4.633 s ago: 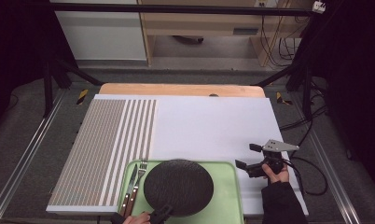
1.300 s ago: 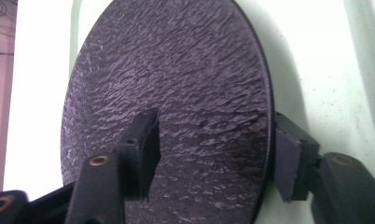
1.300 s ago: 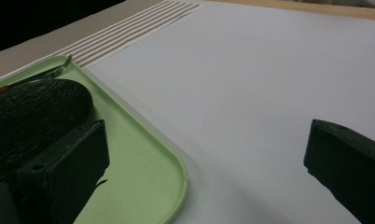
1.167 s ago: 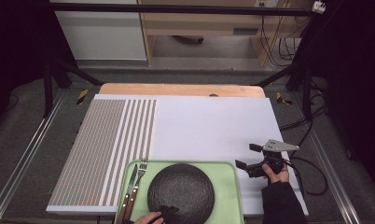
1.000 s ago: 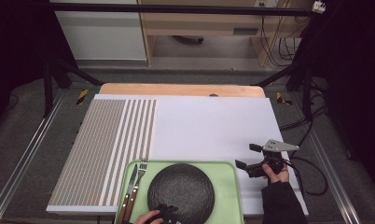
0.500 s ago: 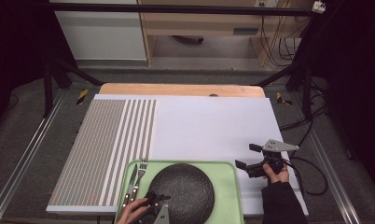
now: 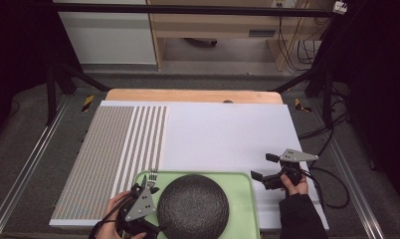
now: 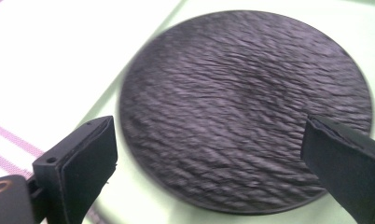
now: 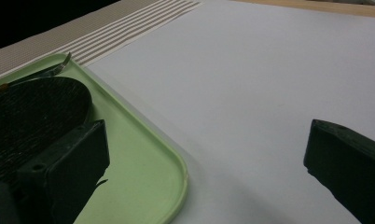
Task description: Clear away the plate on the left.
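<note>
A round black plate [image 7: 193, 208] with a rough, rippled surface is seen lying on the green tray [image 7: 243, 191] at the near table edge. The left gripper [image 8: 209, 158] is held above the plate's left side, its jaws just opened wide, nothing between them. The right gripper [image 7: 260, 167] is held with jaws apart over the white mat [image 7: 223, 134], empty

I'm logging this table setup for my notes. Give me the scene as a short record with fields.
surface: white mat with a striped band at its left
tray: green tray at the near edge
plate: dark textured round plate lying in the tray
cutlery: fork in the tray, left of the plate
left gripper: jaws just opened wide, nothing between them, over the tray's left side
right gripper: open, empty, right of the tray
</note>
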`<state>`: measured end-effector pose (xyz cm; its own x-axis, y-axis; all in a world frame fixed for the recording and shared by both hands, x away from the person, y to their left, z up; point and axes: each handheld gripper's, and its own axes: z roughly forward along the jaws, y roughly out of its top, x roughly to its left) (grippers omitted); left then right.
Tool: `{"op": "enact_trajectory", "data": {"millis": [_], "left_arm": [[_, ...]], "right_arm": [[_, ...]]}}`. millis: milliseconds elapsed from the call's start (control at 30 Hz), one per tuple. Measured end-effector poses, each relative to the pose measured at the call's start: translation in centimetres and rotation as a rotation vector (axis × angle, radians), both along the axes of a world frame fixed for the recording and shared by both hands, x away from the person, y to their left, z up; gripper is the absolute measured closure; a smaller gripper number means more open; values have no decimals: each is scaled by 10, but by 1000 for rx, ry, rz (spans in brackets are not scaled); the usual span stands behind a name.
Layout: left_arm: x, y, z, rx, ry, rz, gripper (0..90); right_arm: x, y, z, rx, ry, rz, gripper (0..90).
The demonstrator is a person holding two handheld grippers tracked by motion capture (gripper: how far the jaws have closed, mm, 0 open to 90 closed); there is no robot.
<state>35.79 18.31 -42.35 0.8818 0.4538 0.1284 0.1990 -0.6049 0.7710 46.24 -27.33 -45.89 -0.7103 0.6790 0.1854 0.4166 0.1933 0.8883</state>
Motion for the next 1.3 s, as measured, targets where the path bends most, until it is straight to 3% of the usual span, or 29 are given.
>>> {"op": "enact_trajectory", "data": {"millis": [167, 433, 533, 667, 733, 833, 900, 1000, 1067, 1200, 1300], "left_arm": [[17, 26, -2, -75, 28, 85, 34], [38, 62, -13, -135, 23, 206, 34], [45, 74, -20, -136, 16, 240, 35], [54, 95, -30, -187, 42, 311, 34], [57, 104, -34, -192, 39, 337, 34], [62, 114, -42, -215, 67, 361, 34], [65, 118, -46, -212, 50, 358, 34], [67, 123, -51, -213, 60, 370, 34], [70, 124, -53, -218, 51, 350, 34], [69, 128, -56, -199, 75, 395, 34], [69, 128, -56, -197, 73, 400, 34]], "right_arm": [[0, 0, 0, -1, -3, 1, 4], [0, 0, 0, -2, 1, 1, 4], [0, 0, 0, -4, 2, 1, 3], [0, 0, -1, -7, 7, 2, 4], [1, 0, -1, -14, 8, 6, 3], [1, 1, -2, -19, 10, 7, 4], [1, 1, -2, -19, 14, 6, 4], [1, 1, -2, -20, 17, 6, 3], [1, 1, -3, -20, 19, 6, 4], [2, 1, -3, -25, 21, 7, 4], [2, 1, -3, -28, 22, 8, 4]]}}
